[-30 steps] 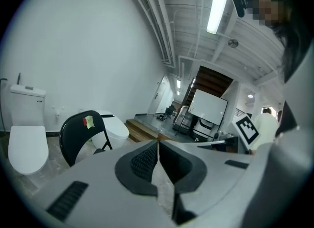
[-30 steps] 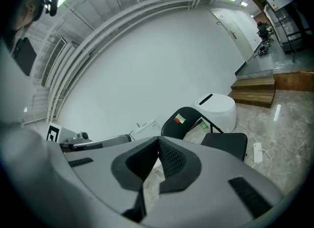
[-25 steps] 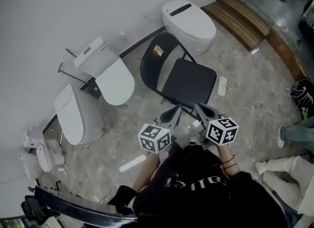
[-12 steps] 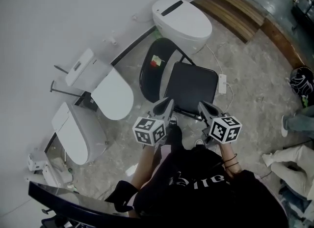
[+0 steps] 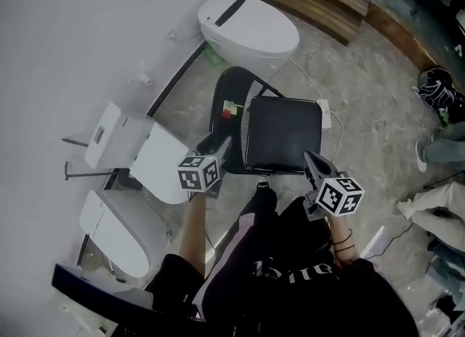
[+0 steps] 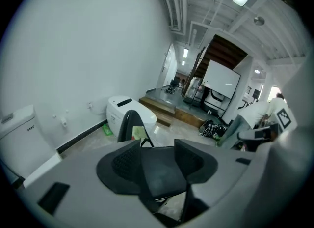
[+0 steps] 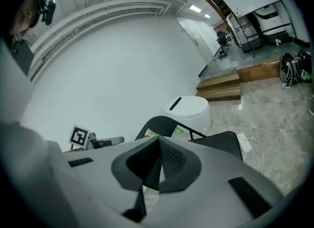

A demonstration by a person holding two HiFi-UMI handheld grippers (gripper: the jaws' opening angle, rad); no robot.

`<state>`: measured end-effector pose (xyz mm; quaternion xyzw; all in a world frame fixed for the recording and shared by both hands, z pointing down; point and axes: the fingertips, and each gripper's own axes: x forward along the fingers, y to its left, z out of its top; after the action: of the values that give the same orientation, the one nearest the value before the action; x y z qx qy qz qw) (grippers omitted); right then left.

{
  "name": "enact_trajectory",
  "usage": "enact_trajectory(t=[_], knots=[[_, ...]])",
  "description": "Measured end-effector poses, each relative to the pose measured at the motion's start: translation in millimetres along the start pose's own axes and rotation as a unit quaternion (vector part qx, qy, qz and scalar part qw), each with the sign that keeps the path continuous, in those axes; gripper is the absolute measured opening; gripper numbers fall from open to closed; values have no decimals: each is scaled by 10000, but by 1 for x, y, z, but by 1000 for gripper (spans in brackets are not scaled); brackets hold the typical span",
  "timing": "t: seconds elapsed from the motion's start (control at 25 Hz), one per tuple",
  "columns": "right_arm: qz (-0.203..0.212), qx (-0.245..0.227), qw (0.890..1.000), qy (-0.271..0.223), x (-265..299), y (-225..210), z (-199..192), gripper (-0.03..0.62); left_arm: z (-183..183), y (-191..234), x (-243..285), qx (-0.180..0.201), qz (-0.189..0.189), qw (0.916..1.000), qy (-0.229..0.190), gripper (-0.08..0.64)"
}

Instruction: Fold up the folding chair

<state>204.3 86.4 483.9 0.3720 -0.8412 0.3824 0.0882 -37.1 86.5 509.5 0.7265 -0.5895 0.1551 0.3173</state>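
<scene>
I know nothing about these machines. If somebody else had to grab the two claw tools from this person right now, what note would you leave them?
Left gripper: open, its jaws have just been opening. It holds nothing and is at the left edge of the chair's seat, which shows through the gap.
Right gripper: shut and empty, by the seat's front right corner.
Chair: stands on the floor in front of the person, fully unfolded, seat flat.
Done: only the approach.
Left: probably grip the seat, swing it up against the back, and close the frame.
</scene>
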Motion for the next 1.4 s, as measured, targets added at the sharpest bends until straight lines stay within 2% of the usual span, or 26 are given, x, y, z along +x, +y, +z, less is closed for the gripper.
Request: enact_trajectory(t=[0.12,0.24,0.4,0.56,0.76,0.92,1.0,1.08,1.12,1.2,1.4], knots=[[-313,127,9994,42,2,-17,-11,14,-8,39,23,22,160,9989,446,222],[-544,289,9981,55,3,-36,-20,14,-11,62,45,-47,185,9976,669,225],[-684,402,9968,137,16,-60,-32,14,-26,77,78,-146,-6,9943,1052,225],[-684,422,9959,417,40,-97,-46,15,-32,80,101,69,-56,9911,1329,224],[-773,277,9942,700,82,-166,-71,15,-33,87,123,163,-121,9889,1472,222],[-997,367,9892,1010,104,-243,-95,20,-30,87,134,386,-59,9873,1539,189],[-1129,260,9869,1120,117,-282,-105,58,-28,88,137,482,-93,9867,1548,187],[-1136,186,9851,1277,130,-314,-119,167,-26,89,138,550,-72,9854,1607,186],[-1106,190,9841,1379,136,-329,-128,191,-26,88,139,586,-32,9841,1675,184],[-1072,200,9808,1618,145,-360,-146,218,-26,87,142,669,55,9815,1794,183],[-1049,313,9698,2181,170,-435,-197,264,-29,87,151,679,104,9843,1627,179]])
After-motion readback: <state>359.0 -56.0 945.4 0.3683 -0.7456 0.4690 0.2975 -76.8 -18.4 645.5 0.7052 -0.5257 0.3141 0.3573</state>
